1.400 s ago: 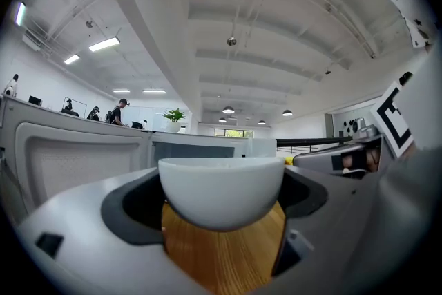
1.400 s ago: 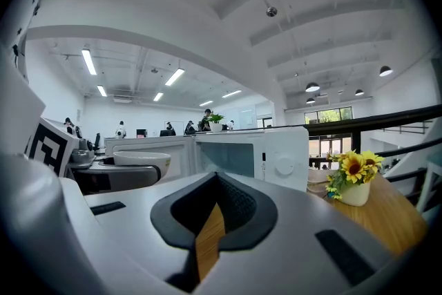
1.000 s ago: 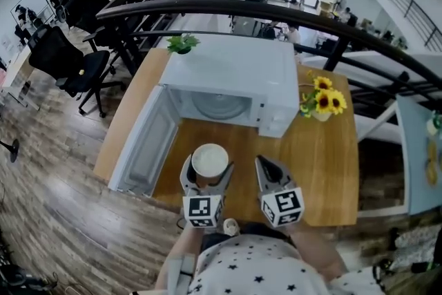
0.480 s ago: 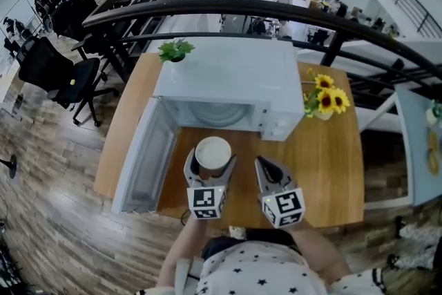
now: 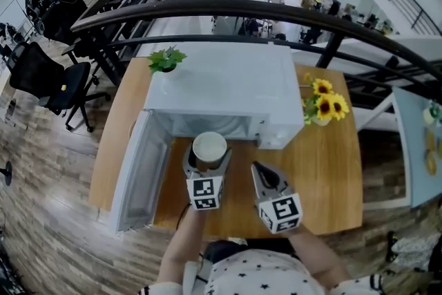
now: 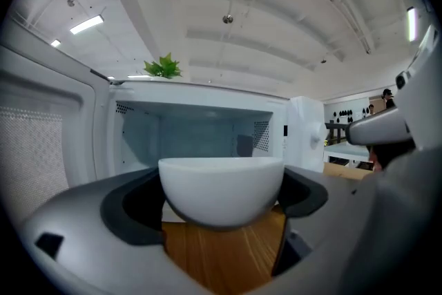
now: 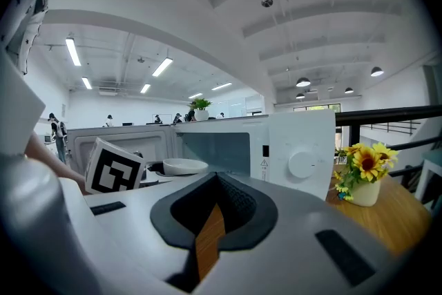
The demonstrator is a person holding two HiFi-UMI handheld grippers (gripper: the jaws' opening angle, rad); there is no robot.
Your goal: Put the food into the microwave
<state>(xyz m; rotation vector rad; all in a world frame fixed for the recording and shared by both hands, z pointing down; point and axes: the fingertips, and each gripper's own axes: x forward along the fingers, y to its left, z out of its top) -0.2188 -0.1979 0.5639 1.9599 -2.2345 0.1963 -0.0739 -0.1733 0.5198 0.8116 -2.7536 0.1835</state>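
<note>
The white microwave (image 5: 221, 90) stands at the back of the wooden table (image 5: 324, 176), its door (image 5: 141, 169) swung open to the left. My left gripper (image 5: 207, 161) is shut on a white bowl (image 5: 209, 148) and holds it just in front of the open cavity. In the left gripper view the bowl (image 6: 221, 186) sits clamped between the dark pads (image 6: 128, 207), with the lit cavity (image 6: 200, 131) straight ahead. I cannot see what is in the bowl. My right gripper (image 5: 261, 175) hovers to the right of it, shut on nothing, facing the control panel (image 7: 300, 159).
A vase of sunflowers (image 5: 323, 103) stands right of the microwave, also in the right gripper view as sunflowers (image 7: 364, 169). A small green plant (image 5: 166, 59) sits on the microwave's top left corner. A dark railing (image 5: 228, 10) runs behind the table. Office chairs (image 5: 41, 79) stand at the left.
My left gripper has carried the bowl forward, from mid-table to the mouth of the microwave. The right gripper has stayed about where it was.
</note>
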